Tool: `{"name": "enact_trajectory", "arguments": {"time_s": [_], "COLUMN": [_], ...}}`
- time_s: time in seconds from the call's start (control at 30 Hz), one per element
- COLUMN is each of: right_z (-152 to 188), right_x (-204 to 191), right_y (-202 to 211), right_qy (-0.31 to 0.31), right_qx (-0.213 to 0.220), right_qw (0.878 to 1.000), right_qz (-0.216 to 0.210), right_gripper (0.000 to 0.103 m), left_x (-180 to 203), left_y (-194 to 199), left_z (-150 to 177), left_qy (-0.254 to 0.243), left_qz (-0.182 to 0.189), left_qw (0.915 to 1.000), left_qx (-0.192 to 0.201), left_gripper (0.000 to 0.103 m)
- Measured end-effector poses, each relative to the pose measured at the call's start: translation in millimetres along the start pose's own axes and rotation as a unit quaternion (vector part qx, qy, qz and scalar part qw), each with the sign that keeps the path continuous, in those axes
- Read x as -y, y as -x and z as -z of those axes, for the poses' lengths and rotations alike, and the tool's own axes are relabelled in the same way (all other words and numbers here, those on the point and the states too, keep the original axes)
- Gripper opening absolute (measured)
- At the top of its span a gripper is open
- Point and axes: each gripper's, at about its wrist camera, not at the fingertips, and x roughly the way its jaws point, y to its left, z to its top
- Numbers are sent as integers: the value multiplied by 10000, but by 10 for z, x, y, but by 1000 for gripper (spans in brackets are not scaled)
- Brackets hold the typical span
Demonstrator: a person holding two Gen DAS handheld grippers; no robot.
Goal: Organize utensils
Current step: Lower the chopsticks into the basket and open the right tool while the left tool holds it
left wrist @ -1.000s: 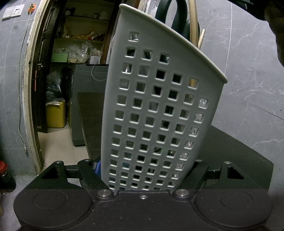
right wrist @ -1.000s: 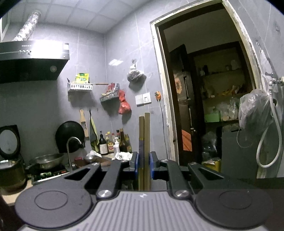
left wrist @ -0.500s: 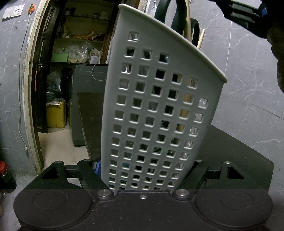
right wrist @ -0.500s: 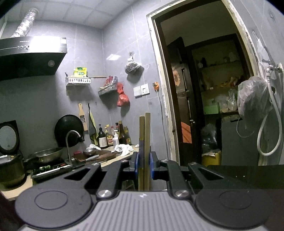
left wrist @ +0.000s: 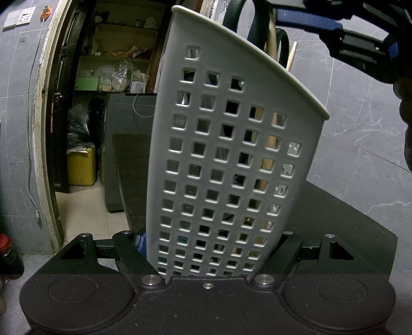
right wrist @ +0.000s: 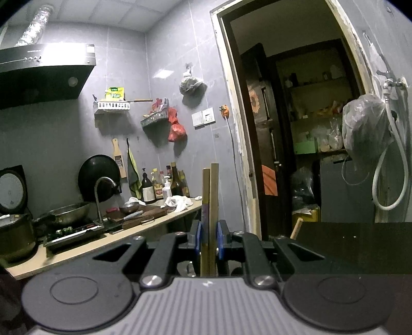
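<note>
My left gripper (left wrist: 213, 247) is shut on a white perforated utensil holder (left wrist: 231, 154) and keeps it upright on the dark table (left wrist: 347, 232). Dark handles (left wrist: 242, 23) and wooden sticks (left wrist: 291, 58) rise from the holder's top. My right gripper (right wrist: 209, 241) is shut on a pair of wooden chopsticks (right wrist: 209, 206), which stand upright between its blue pads. In the left wrist view the right gripper (left wrist: 334, 28) hangs above the holder at the top right, and the chopsticks (left wrist: 271, 43) run down into the holder.
A doorway (left wrist: 85, 116) to a storeroom lies behind the table, with a yellow box (left wrist: 81, 165) on its floor. In the right wrist view a kitchen counter (right wrist: 116, 232) with pans, bottles and a cutting board runs along the left wall. A hose and bag (right wrist: 368, 134) hang at the right.
The right gripper has come down toward the holder with the chopsticks, which now reach inside it. The left gripper and holder have stayed put.
</note>
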Motion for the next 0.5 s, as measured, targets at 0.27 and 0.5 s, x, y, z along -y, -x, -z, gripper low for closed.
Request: {"name": "enact_trajectory", "arguments": {"time_s": [0.27, 0.5], "right_z": [59, 82], "right_x": [18, -41], "right_y": [15, 30], "right_qy": [-1, 99], "right_qx": [24, 67], "right_qw": [10000, 9999], "right_qz": [40, 96], "right_gripper": [15, 16], "left_x": [1, 1], "left_y": [0, -1], "left_z": [0, 0], "left_qy": [0, -2], "left_qz": [0, -1], "left_qw": [10000, 10000], "left_qx": [0, 0], "left_gripper": [79, 79]}}
